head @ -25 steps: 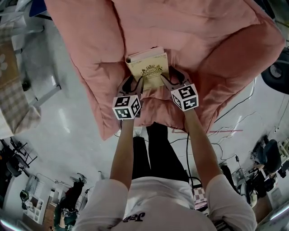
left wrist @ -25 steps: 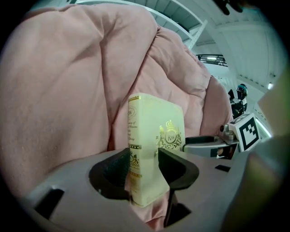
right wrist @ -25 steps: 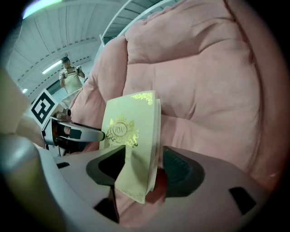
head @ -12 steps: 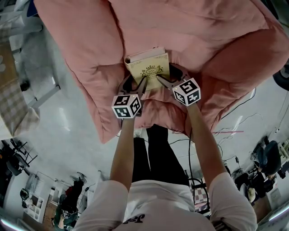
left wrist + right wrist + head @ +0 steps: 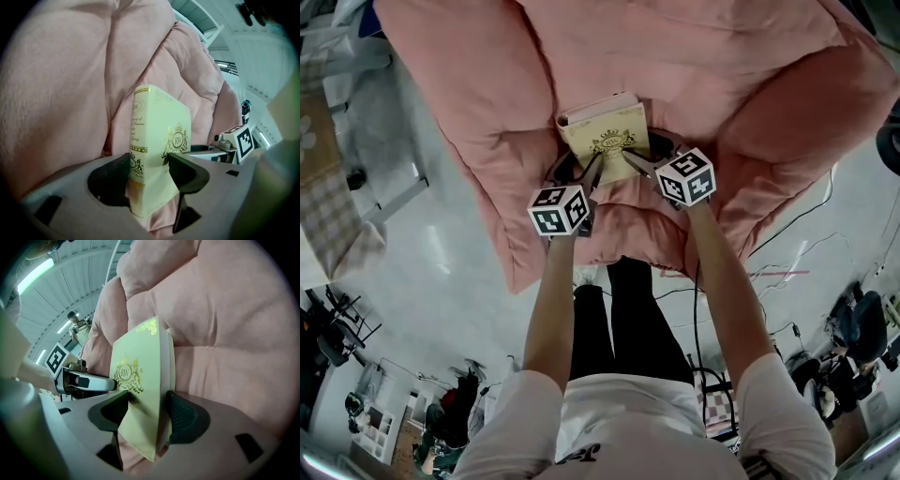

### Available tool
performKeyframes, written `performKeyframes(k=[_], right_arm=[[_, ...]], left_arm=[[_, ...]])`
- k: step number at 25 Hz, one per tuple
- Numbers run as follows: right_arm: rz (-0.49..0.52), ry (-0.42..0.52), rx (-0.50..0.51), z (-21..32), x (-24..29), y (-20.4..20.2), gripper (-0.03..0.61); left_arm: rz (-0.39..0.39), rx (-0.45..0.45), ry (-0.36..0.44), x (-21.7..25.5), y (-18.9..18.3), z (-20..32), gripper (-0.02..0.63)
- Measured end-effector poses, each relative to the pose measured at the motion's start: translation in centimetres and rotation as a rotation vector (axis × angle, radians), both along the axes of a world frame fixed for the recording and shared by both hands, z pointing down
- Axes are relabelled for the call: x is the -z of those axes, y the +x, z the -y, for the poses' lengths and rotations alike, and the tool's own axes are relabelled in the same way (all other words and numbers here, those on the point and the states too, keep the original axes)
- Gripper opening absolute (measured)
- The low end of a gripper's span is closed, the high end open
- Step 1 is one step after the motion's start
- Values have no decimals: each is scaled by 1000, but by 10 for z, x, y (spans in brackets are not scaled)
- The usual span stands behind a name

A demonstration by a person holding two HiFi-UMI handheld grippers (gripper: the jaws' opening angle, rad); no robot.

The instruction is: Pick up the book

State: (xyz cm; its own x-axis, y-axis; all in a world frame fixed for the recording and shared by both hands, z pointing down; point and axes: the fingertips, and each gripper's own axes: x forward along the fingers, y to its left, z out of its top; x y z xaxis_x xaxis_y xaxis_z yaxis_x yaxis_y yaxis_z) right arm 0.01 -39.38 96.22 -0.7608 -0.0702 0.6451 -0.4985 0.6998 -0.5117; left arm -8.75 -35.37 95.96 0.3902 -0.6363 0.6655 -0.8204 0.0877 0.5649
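Left gripper view has my left gripper [image 5: 149, 166] clamped on the spine corner of the book [image 5: 161, 133]. My right gripper [image 5: 146, 411] is closed across the book's other near corner, one pad on the cover and one on the page edge. Both grips sit at the book's near end only, so I judge its far end could sag or swing, and the smooth cover could slide between the pads. On the right, the cover might peel away from the pages. Pink quilt [image 5: 61, 93] bunches just under the book and may be caught in the bite, which would drag it along. I cannot tell whether the book's underside touches the quilt. From the head view my grippers cover its near edge, and the gold print is too small to read.
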Motion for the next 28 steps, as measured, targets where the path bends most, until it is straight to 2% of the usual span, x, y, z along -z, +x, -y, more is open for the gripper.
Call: performKeyframes(k=[7,13,21,28], right_arm=[[13,-8,-82,-20,28,5,264],[27,32,-146,-34,68,9,264],[44,137,-211,-49,151,10,264],[71,236,-245,-73,235,12,264]], left_arm=[[3,-10,1,27,2,-16,255],[8,-53,37,66,4,-26,255],[19,-97,118,146,4,-36,253],[21,-102,196,227,5,-59,253]])
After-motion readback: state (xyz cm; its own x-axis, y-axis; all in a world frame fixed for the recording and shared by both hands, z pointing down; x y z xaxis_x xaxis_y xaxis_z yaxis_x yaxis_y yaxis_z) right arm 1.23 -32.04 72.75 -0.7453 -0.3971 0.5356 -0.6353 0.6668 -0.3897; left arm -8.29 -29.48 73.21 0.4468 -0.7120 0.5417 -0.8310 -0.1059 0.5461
